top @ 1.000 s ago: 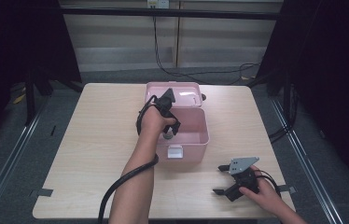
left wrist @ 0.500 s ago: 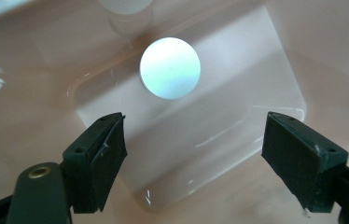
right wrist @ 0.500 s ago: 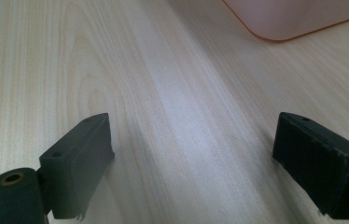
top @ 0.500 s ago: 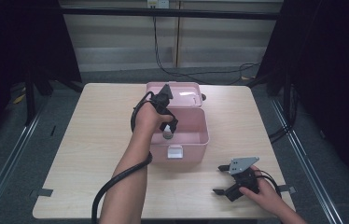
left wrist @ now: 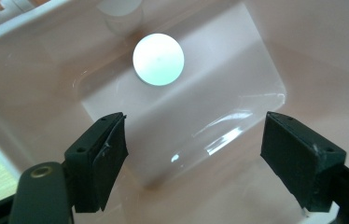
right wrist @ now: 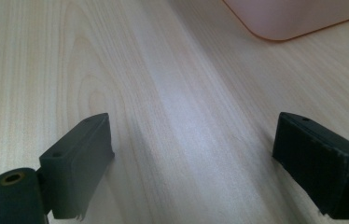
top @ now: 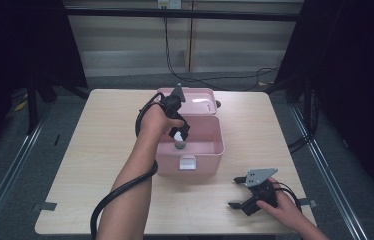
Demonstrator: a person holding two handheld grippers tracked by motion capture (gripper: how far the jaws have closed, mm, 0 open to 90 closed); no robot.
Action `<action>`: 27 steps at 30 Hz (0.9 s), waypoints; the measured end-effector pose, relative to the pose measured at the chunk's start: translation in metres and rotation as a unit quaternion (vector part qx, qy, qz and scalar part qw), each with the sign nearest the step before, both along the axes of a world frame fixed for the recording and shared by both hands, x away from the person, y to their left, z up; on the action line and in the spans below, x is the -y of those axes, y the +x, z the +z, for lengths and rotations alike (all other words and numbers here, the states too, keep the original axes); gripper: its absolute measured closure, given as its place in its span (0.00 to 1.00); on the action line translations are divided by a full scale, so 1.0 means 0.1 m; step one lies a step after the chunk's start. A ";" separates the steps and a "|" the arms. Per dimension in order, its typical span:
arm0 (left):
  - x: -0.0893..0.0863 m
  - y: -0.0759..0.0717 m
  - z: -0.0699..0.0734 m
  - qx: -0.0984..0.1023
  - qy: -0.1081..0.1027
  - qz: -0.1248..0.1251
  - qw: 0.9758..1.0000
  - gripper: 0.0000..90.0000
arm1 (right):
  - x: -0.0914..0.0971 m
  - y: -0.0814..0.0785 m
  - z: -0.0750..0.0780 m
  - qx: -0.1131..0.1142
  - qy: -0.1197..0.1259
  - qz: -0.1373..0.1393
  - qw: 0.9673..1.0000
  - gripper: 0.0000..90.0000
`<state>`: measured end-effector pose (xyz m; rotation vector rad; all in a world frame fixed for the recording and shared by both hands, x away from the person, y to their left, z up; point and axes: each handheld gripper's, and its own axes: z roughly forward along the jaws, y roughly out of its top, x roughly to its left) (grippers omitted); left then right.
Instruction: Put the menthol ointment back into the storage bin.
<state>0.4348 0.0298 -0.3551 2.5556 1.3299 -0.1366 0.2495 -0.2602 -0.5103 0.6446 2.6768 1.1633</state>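
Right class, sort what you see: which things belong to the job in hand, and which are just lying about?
In the job:
- pink box, lid open
- white-capped bottle standing inside it
- left gripper, open above it

Lying about:
- right gripper, open on the table
- cables behind

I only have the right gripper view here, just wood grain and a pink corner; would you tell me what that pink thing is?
Observer: It is an open pink box at mid-table, its lid folded back at the far side.
Operator: Thank you. Is there anything inside it?
Observer: Yes, a small bottle with a white cap stands upright on the box floor, near one wall.
Operator: And where are the left tongs?
Observer: The left tongs are above the box interior, pointing down, jaws open with nothing between them; the bottle is apart from them.
Operator: How do my right tongs look from above?
Observer: The right tongs rest low near the table's front right, open, clear of the box.
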 end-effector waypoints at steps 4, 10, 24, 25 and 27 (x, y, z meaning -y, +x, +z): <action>-0.04 -0.02 0.07 -0.001 0.001 -0.003 1.000 0.24 | 0.00 0.00 0.00 0.000 0.000 -0.001 1.000 0.12; -0.14 -0.04 0.18 0.004 -0.003 0.001 1.000 0.24 | 0.00 0.00 0.00 -0.002 0.000 0.000 1.000 0.12; -0.34 -0.11 0.36 0.010 -0.009 0.004 1.000 0.24 | 0.00 0.00 0.00 -0.002 0.000 -0.001 1.000 0.13; -0.37 -0.12 0.39 0.010 -0.013 0.005 1.000 0.24 | 0.00 0.00 0.00 -0.002 0.000 -0.001 1.000 0.13; -0.38 -0.13 0.40 0.013 -0.012 0.005 1.000 0.25 | 0.00 0.00 0.00 -0.004 0.000 -0.001 1.000 0.13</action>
